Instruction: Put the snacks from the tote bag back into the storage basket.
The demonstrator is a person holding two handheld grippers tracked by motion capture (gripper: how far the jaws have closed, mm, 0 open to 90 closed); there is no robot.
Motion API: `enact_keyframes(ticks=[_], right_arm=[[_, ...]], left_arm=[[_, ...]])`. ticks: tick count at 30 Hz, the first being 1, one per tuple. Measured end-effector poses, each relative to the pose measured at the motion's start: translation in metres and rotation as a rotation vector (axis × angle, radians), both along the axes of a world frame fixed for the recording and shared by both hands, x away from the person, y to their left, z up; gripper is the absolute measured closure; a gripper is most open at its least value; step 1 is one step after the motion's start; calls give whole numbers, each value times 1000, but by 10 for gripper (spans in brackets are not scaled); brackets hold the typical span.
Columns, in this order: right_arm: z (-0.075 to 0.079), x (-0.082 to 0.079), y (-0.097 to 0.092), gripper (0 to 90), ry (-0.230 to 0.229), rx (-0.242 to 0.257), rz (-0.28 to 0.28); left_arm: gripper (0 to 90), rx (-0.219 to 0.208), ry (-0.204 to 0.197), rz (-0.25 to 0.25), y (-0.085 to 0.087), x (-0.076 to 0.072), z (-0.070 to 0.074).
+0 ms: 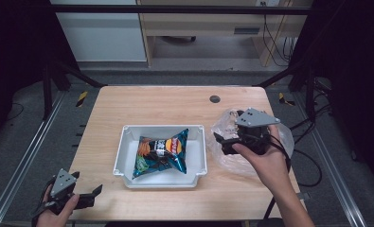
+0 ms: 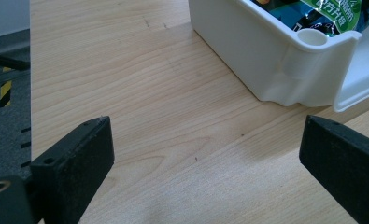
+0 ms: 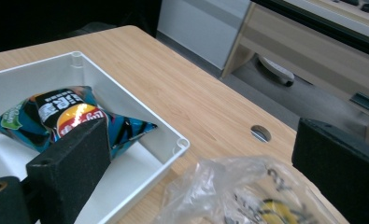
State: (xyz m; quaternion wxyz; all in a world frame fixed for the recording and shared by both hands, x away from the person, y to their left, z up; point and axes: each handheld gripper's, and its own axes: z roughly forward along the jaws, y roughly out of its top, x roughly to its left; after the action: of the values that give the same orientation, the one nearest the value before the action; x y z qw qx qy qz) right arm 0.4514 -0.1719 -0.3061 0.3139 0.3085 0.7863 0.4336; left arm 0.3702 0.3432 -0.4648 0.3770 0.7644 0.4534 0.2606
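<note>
Right tongs (image 3: 201, 177), jaws wide, hovered over crumpled clear plastic bag (image 3: 238, 196) at 3 o'clock of white tray (image 1: 201, 156); left tongs (image 1: 91, 195) wide, farther.

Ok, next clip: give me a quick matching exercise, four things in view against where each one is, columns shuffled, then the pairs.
Things:
1. chip bag
2. clear plastic bag
3. left gripper
4. white bin

Places:
A. at the table's near left corner, jaws open over bare wood
B. mid-table, holding one item
C. lying inside the bin
D. on the table right of the bin, below the right gripper

Pairs: 1-C, 2-D, 3-A, 4-B
</note>
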Motion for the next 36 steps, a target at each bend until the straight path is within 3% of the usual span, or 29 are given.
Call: enact_keyframes(ticks=[7,20,36], right_arm=[[-10,-8,-23,52,-6,35,-87],[-51,-20,-57,55,29,40,-198],[-103,-26,-64,59,98,17,-231]], left_arm=[[29,1,0,13,1,1,0],[29,5,3,26,1,1,-1],[29,16,1,33,2,2,-2]])
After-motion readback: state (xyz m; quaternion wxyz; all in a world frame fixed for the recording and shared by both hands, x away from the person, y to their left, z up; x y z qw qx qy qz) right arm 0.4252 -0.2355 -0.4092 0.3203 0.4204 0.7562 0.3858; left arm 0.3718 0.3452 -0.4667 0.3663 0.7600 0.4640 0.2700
